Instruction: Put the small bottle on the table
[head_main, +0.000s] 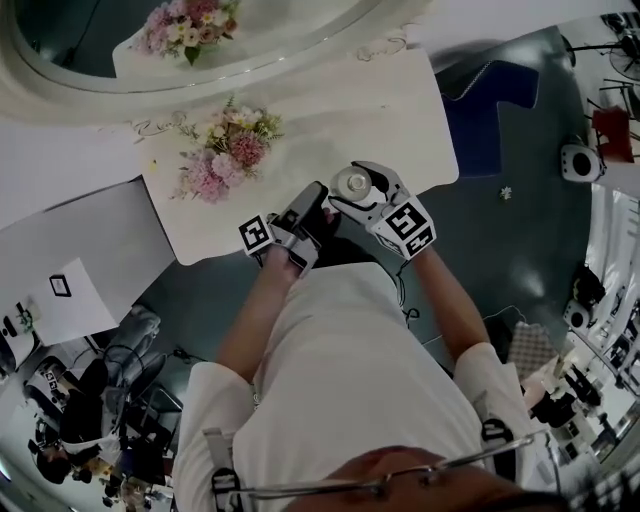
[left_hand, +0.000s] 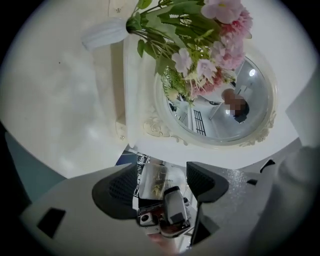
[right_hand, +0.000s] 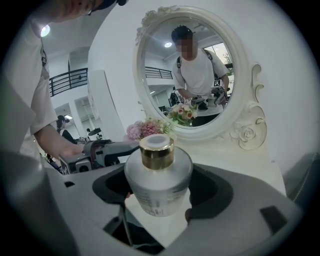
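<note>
The small bottle (head_main: 352, 183) is frosted white with a gold cap. My right gripper (head_main: 356, 196) is shut on it and holds it upright just above the near edge of the white table (head_main: 400, 110). In the right gripper view the bottle (right_hand: 158, 172) fills the space between the two grey jaws of that gripper (right_hand: 159, 194). My left gripper (head_main: 316, 207) hovers right beside it at the table's edge. Its jaws (left_hand: 162, 182) stand apart and grip nothing; only blurred background shows in the gap. The left gripper (right_hand: 107, 150) also appears left of the bottle.
A bunch of pink and white flowers (head_main: 225, 150) lies on the table's left half. An oval white mirror (right_hand: 187, 75) stands at the back, with a carved frame. A dark blue object (head_main: 490, 120) stands on the floor to the right. Equipment clutters the room's edges.
</note>
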